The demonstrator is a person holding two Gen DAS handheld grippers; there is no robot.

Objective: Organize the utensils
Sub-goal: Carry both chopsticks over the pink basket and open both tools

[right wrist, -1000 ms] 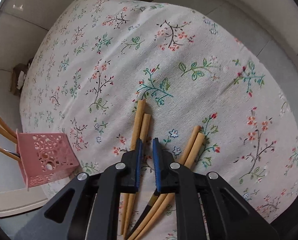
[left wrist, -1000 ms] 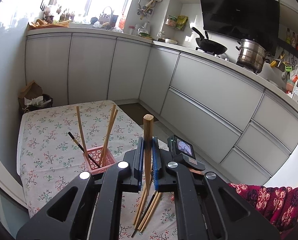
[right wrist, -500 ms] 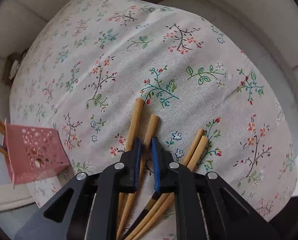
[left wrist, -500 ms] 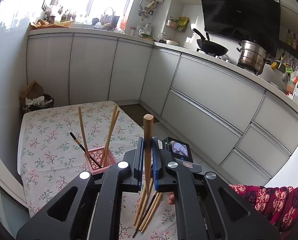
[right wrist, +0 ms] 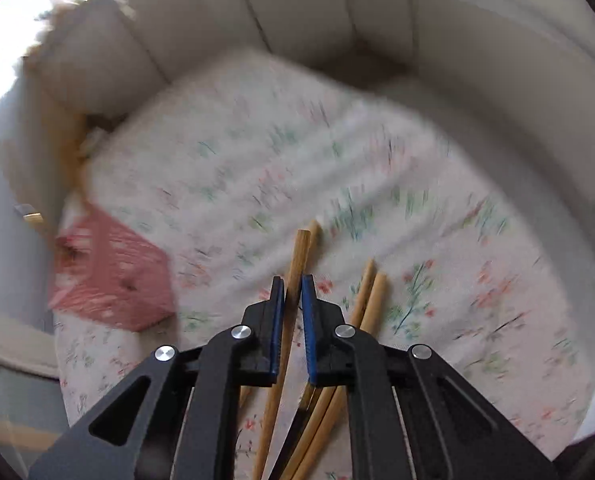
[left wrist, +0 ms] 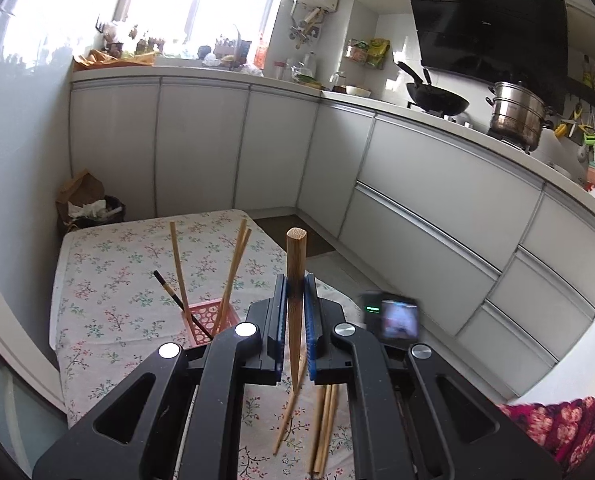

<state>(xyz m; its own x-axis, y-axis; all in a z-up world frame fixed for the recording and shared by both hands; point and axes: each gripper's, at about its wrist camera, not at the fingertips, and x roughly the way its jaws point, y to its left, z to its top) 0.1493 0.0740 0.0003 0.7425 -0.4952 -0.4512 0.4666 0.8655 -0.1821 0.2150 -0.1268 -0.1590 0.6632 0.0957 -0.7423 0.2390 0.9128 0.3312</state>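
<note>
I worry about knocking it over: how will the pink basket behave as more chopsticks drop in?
The pink basket looks light: thin, perforated plastic walls. It may tip or slide, since the chopsticks in it stand far above its rim and lean outward. The tablecloth under it probably adds some grip, but a sideways nudge could still shift it.

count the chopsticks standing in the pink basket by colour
light wooden chopsticks: 3
dark chopstick: 1
total in the pink basket: 4
</note>
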